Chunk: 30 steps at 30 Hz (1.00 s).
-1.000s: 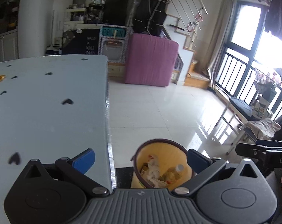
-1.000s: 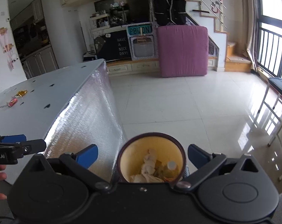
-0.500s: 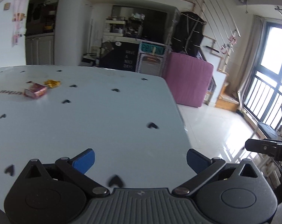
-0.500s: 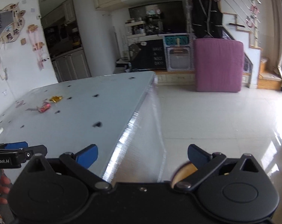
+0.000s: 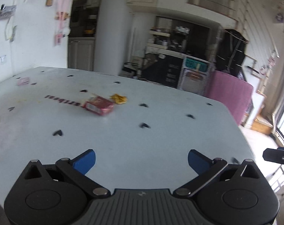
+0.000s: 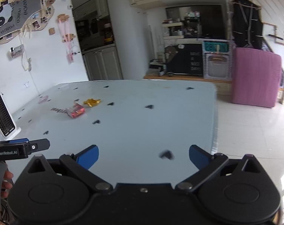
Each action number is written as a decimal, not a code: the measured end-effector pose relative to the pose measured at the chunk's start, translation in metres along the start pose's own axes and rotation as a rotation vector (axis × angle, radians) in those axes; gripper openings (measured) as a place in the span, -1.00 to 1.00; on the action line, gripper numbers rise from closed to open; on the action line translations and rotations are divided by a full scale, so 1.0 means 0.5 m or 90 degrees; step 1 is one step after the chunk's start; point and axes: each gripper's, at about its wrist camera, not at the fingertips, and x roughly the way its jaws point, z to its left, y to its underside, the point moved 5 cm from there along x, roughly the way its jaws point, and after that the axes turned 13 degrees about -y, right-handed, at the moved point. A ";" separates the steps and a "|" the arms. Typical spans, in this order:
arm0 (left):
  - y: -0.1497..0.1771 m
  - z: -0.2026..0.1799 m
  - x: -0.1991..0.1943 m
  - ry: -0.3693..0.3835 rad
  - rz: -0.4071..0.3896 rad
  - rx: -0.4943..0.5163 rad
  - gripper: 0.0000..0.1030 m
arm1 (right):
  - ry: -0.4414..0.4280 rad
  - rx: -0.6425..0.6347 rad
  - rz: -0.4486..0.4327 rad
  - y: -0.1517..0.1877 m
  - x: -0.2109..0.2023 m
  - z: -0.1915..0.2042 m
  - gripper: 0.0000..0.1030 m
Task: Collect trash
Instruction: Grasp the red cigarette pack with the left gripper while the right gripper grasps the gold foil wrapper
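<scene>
Both sets of jaws stand wide apart with nothing between them. The left gripper [image 5: 141, 159] hangs over the near part of the pale bench [image 5: 160, 135], and the right gripper [image 6: 143, 154] hovers near that bench's right edge, with white floor tiles [image 6: 254, 131] off to its right.

Ahead of the left jaws and a little to their left lies the trash: a red wrapper box [image 5: 99, 105], and just beyond it a crumpled gold foil wrapper [image 5: 119, 99], the two close together but whether touching I cannot tell. From the right jaws the same pair sits further off and well to the left, red wrapper box [image 6: 76, 111] nearer, gold foil [image 6: 91, 101] behind.

The step looks like reaching out for the next piece. The left jaws seem better placed. I would bring them low and square over the red box, straddle its narrow sides, and close only once both fingers are past its edges, so the foil is not knocked away.

The right view alone shows a white heater-like appliance [image 6: 2, 116] far left of the jaws. Each view catches the tip of the other gripper at its edge. No bin shows in either.
</scene>
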 end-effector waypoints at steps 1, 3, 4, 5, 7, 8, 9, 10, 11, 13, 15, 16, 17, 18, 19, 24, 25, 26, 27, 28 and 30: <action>-0.007 0.008 0.016 -0.006 0.000 -0.002 1.00 | -0.006 -0.001 0.001 -0.007 0.020 0.008 1.00; -0.023 0.025 0.054 -0.023 0.001 -0.005 1.00 | -0.018 -0.005 0.005 -0.024 0.063 0.021 1.00; -0.033 0.032 0.077 -0.031 0.002 -0.009 1.00 | -0.021 -0.007 0.007 -0.030 0.083 0.025 1.00; -0.044 0.038 0.098 -0.036 0.004 -0.016 1.00 | -0.026 -0.010 0.009 -0.036 0.102 0.027 1.00; -0.067 0.051 0.144 -0.038 0.013 -0.042 1.00 | -0.034 -0.012 0.011 -0.051 0.144 0.031 1.00; -0.078 0.058 0.167 -0.041 0.020 -0.057 1.00 | -0.039 -0.011 0.013 -0.059 0.165 0.031 1.00; -0.088 0.063 0.188 -0.046 0.027 -0.071 1.00 | -0.045 -0.009 0.015 -0.068 0.186 0.030 1.00; -0.099 0.067 0.210 -0.053 0.031 -0.084 1.00 | -0.049 -0.006 0.015 -0.077 0.208 0.029 1.00; -0.109 0.070 0.231 -0.062 0.034 -0.095 1.00 | -0.053 -0.002 0.014 -0.086 0.230 0.027 1.00; -0.127 0.073 0.275 -0.077 0.043 -0.110 1.00 | -0.061 0.004 0.014 -0.103 0.272 0.020 1.00; -0.141 0.076 0.322 -0.096 0.057 -0.125 1.00 | -0.068 0.007 0.015 -0.121 0.314 0.016 1.00; -0.147 0.079 0.344 -0.109 0.063 -0.137 1.00 | -0.074 0.006 0.016 -0.130 0.334 0.016 1.00; -0.151 0.081 0.363 -0.125 0.070 -0.147 1.00 | -0.082 0.005 0.017 -0.140 0.354 0.015 1.00; -0.155 0.084 0.382 -0.139 0.076 -0.156 1.00 | -0.090 0.005 0.017 -0.149 0.373 0.016 1.00; -0.159 0.088 0.397 -0.148 0.079 -0.165 1.00 | -0.099 0.004 0.015 -0.158 0.390 0.017 1.00; -0.167 0.093 0.456 -0.168 0.093 -0.231 1.00 | -0.138 0.007 0.010 -0.201 0.473 0.019 1.00; -0.173 0.089 0.462 -0.177 0.085 -0.235 1.00 | -0.143 0.008 0.010 -0.208 0.487 0.019 1.00; -0.177 0.085 0.468 -0.185 0.080 -0.234 1.00 | -0.147 0.009 0.010 -0.213 0.500 0.019 1.00; -0.180 0.081 0.475 -0.194 0.077 -0.230 1.00 | -0.150 0.011 0.011 -0.219 0.511 0.018 1.00; -0.182 0.076 0.480 -0.206 0.069 -0.218 1.00 | -0.152 0.015 0.013 -0.224 0.523 0.018 0.99; -0.179 0.063 0.487 -0.229 0.055 -0.178 1.00 | -0.157 0.018 0.013 -0.233 0.543 0.021 0.99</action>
